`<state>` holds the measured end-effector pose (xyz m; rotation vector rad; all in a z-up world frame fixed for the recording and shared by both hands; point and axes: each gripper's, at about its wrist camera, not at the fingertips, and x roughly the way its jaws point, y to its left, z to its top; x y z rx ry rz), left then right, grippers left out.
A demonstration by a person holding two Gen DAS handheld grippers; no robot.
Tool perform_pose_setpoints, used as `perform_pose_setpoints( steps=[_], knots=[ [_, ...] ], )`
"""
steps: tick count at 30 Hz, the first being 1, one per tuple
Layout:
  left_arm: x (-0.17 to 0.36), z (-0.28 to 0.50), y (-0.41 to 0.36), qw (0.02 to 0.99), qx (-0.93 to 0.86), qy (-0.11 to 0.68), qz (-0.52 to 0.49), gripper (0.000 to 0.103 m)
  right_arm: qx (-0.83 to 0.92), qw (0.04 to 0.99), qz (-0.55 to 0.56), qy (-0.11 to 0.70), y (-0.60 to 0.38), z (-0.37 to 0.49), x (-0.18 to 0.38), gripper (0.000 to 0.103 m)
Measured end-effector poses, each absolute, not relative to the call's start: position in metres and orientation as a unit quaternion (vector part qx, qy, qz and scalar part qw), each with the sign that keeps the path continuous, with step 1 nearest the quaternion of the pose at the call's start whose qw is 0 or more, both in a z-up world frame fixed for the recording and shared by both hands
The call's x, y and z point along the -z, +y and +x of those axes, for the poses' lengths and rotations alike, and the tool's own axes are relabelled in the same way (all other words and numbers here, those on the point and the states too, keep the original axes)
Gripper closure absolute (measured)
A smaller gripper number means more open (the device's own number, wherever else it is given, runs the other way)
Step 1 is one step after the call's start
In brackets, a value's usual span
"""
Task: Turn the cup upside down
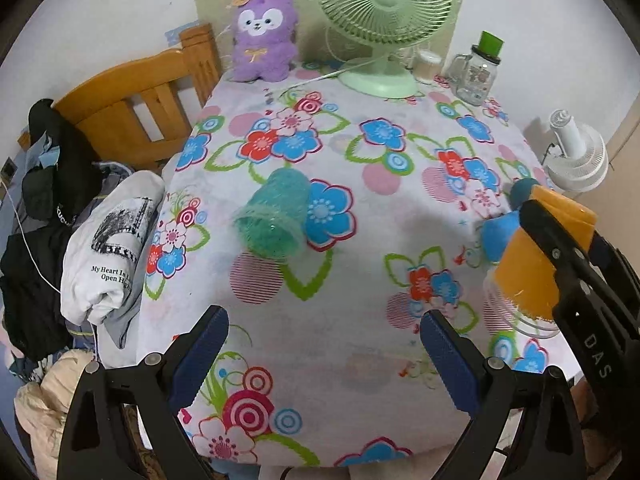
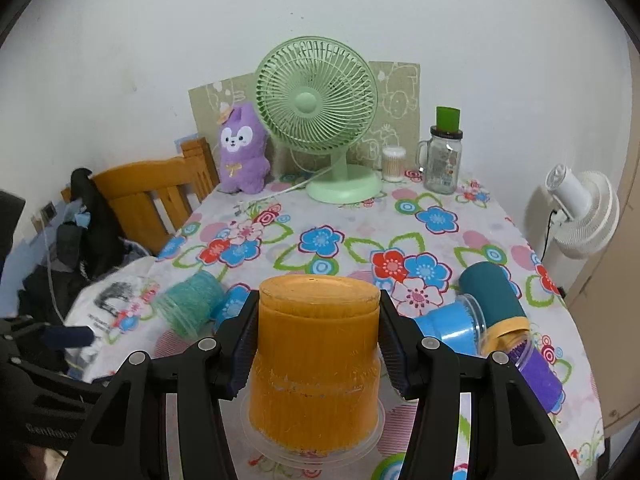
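Observation:
An orange cup [image 2: 316, 360] stands upside down, rim on the floral tablecloth [image 2: 360, 240]. My right gripper [image 2: 316, 344] is shut on it, pads on both sides; it also shows in the left wrist view [image 1: 532, 272]. A green cup [image 1: 276, 216] lies on its side at mid-table, its mouth towards the front left, also in the right wrist view [image 2: 192, 304]. My left gripper [image 1: 324, 352] is open and empty, hovering above the cloth in front of the green cup. A blue cup [image 2: 448, 328], a teal cup [image 2: 492, 296] and a purple cup [image 2: 536, 372] lie on their sides to the right.
At the back stand a green desk fan [image 2: 320, 120], a purple plush toy [image 2: 242, 152], a glass jar with green lid [image 2: 442, 156] and a cotton-swab tub [image 2: 394, 164]. A wooden chair [image 1: 132, 100] and piled clothes [image 1: 104, 240] are left; a white fan [image 2: 580, 212] is right.

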<state>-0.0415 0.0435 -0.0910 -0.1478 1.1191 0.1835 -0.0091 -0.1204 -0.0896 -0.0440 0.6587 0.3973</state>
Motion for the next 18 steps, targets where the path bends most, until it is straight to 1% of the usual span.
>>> perform_pose_setpoints(
  steps=[4,11,15,18],
  knots=[
    [0.115,-0.038,0.047,0.845,-0.093,0.524,-0.048,0.005,-0.185,0.927,-0.019,0.326,-0.117,-0.007,0.111,0.046],
    [0.154,-0.028,0.053,0.842,-0.072,0.531,-0.058,0.005,-0.165,0.933,-0.039,0.317,-0.106,-0.002,0.139,0.046],
    [0.172,-0.023,0.058,0.838,-0.067,0.537,-0.065,0.005,-0.149,0.94,-0.086,0.296,-0.094,-0.002,0.151,0.046],
    [0.181,-0.021,0.064,0.836,-0.067,0.54,-0.071,0.005,-0.154,0.936,-0.083,0.305,-0.089,0.003,0.159,0.046]
  ],
)
